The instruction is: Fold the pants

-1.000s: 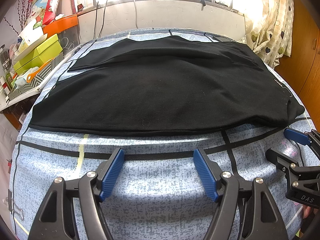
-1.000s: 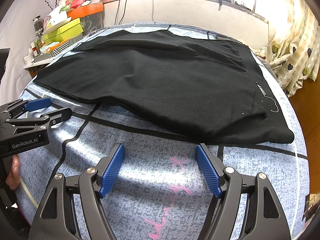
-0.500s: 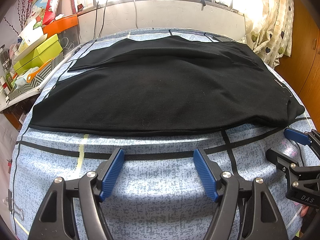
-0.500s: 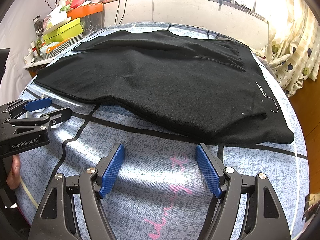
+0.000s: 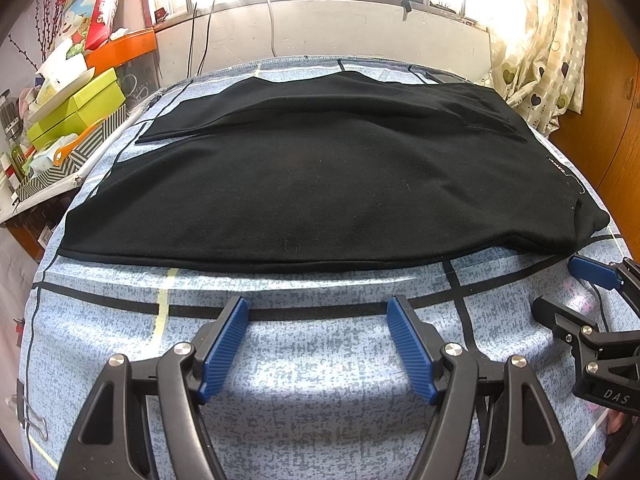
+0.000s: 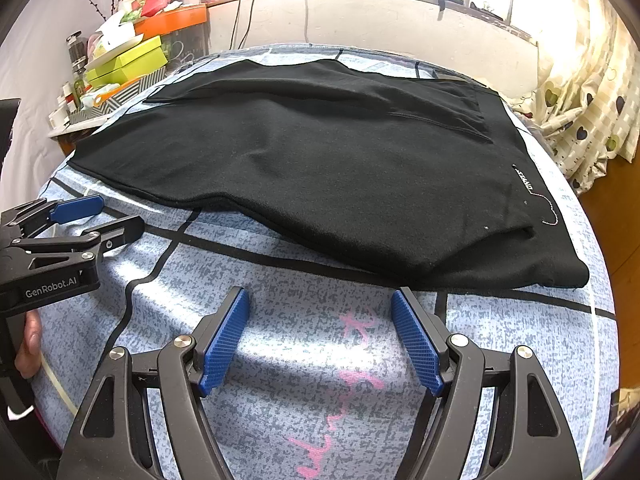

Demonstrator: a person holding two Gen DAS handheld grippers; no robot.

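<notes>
- We see the black fleece pants (image 5: 320, 184) lying flat on blue patterned bedding, legs doubled one over the other, waistband toward our right side.

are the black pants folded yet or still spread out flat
Folded once at least: the black pants lie doubled, upper layer's edge stepped back from the lower one.

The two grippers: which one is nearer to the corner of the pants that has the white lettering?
The right gripper: that corner of the black pants lies just ahead on its right, while the left gripper faces the plain hem.
</notes>
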